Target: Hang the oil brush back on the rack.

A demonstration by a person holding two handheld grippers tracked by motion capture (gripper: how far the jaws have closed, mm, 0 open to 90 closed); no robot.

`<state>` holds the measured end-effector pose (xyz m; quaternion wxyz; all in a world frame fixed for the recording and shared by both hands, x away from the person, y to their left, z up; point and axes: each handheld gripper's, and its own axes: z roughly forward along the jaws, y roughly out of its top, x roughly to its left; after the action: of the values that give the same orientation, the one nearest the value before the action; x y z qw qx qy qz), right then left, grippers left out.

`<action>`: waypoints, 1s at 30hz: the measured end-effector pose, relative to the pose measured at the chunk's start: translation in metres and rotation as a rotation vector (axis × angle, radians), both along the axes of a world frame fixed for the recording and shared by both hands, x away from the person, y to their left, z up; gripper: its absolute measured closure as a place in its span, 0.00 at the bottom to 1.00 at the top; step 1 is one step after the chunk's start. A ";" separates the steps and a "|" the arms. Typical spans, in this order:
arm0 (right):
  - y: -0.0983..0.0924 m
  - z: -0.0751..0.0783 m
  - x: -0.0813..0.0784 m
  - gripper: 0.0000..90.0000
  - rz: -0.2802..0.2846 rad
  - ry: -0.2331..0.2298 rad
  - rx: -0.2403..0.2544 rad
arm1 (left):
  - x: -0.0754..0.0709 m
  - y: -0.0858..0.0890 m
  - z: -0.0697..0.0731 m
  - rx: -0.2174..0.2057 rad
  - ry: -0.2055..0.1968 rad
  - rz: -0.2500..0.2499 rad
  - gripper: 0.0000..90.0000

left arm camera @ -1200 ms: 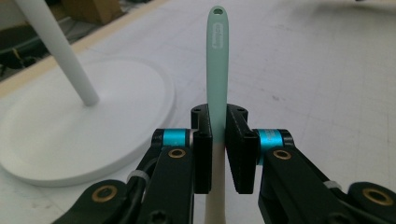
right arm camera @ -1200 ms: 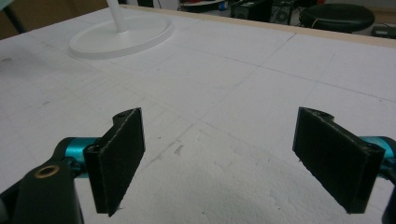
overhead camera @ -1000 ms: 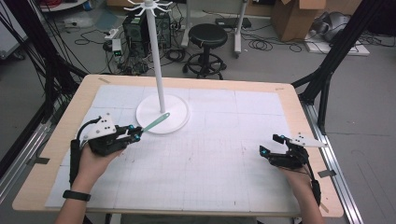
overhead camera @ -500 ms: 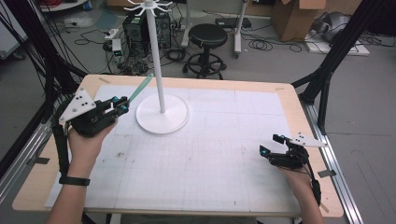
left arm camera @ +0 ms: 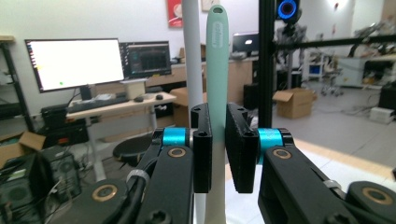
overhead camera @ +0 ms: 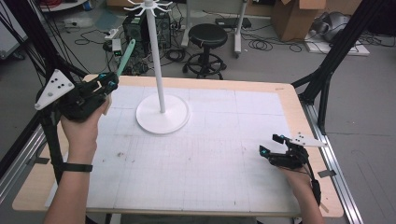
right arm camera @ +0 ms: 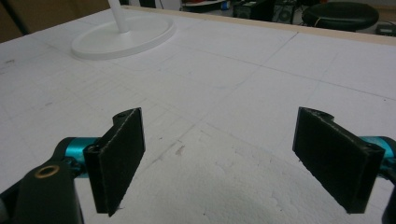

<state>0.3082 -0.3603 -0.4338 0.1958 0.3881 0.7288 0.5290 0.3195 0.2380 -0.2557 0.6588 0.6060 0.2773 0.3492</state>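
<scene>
Jaws clamped on the lower part of a pale green handle (left arm camera: 217, 84), the left gripper (overhead camera: 108, 86) is raised above the table's far left corner, the slim utensil (overhead camera: 125, 57) pointing up and away past the table edge; its working end is hidden between the jaws and cannot be identified. In the left gripper view the handle stands upright, a small oval hole near its rounded tip, just beside the white pole (left arm camera: 192, 51) of a stand. That stand (overhead camera: 161, 113) sits on its round white base on the far left part of the table, its pole rising to a crown of short hooks (overhead camera: 149, 5). The right gripper (overhead camera: 272, 145) rests low over the near right part of the white gridded table mat (overhead camera: 210, 163), its jaws spread wide with nothing between them; its own view shows the bare mat (right arm camera: 224, 116) and the stand's base (right arm camera: 123, 35) farther off. The left hand (overhead camera: 83, 133) wears a dark wristband (overhead camera: 74, 167). Beyond the wooden table edge (overhead camera: 196, 81) stand a black stool (overhead camera: 207, 39), a computer tower (overhead camera: 140, 32) and cardboard boxes (overhead camera: 294, 16) among floor cables.
</scene>
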 end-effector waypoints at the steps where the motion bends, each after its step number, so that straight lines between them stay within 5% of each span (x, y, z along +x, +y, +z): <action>1: 0.000 0.000 0.000 0.18 0.001 0.001 0.002 | 0.001 0.000 0.002 0.001 -0.008 -0.003 0.91; 16: 0.000 0.000 0.000 0.18 0.001 0.000 0.004 | 0.012 -0.010 0.046 0.000 -0.028 -0.006 0.91; 30: 0.000 0.000 0.001 0.18 0.006 0.004 0.003 | 0.020 -0.015 0.047 0.028 -0.025 0.045 0.91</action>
<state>0.3088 -0.3608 -0.4340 0.1920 0.3874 0.7296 0.5299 0.3399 0.2230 -0.2084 0.6457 0.6042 0.2775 0.3754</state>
